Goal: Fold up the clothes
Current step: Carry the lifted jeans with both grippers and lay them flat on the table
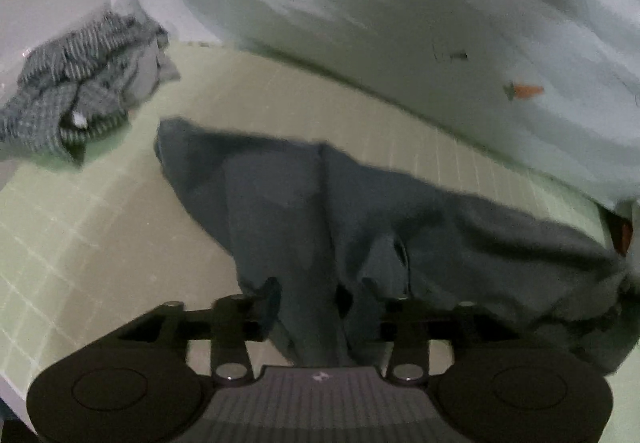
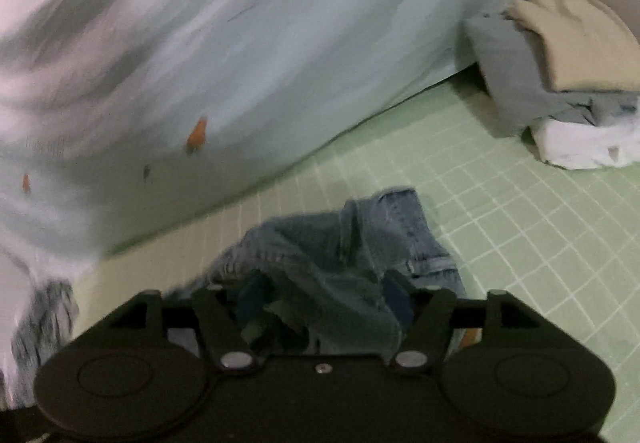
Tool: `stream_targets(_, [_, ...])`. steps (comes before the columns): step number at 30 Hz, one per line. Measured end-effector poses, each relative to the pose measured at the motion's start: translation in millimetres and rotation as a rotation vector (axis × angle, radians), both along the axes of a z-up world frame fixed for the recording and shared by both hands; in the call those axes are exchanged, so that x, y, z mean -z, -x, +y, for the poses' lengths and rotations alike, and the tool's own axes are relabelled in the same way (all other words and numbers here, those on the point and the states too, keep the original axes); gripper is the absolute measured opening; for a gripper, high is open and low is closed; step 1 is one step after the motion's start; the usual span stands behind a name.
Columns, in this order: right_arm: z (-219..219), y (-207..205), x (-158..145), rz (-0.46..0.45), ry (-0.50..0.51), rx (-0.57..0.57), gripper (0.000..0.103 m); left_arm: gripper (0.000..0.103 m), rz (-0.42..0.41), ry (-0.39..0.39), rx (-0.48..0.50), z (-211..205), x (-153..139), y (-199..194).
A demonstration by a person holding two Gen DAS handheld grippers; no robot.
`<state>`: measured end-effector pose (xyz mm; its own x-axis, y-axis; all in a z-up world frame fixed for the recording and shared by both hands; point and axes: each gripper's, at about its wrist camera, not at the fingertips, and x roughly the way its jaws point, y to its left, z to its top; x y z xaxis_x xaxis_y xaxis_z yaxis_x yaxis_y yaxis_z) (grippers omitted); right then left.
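Observation:
A denim garment looks dark grey-blue in the left wrist view. It trails from my left gripper across the green grid mat and off to the right. Its folds fill the gap between the left fingers, which are shut on it. In the right wrist view the same denim garment shows light blue with seams, bunched up over my right gripper. The right fingers stand wider apart, with a thick wad of denim pinched between them. Both views are blurred.
A crumpled grey striped garment lies at the mat's far left. A folded stack, beige on grey on white, sits at the far right of the mat. A pale blue sheet with small orange marks rises behind the mat.

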<state>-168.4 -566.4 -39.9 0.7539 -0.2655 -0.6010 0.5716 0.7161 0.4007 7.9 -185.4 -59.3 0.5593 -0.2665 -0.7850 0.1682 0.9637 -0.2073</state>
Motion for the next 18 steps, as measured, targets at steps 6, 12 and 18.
stream_targets(6, [-16, -1, -5, -0.075, 0.016, 0.092, 0.077, 0.059, -0.016, -0.025, -0.065, 11, 0, -30])
stream_targets(12, [-38, -46, 10, 0.043, 0.091, 0.088, 0.080, 0.063, 0.053, -0.061, -0.113, 16, 20, -69])
stream_targets(18, [-56, -87, 40, 0.187, 0.049, 0.090, 0.080, 0.063, 0.124, -0.068, -0.149, 13, 37, -103])
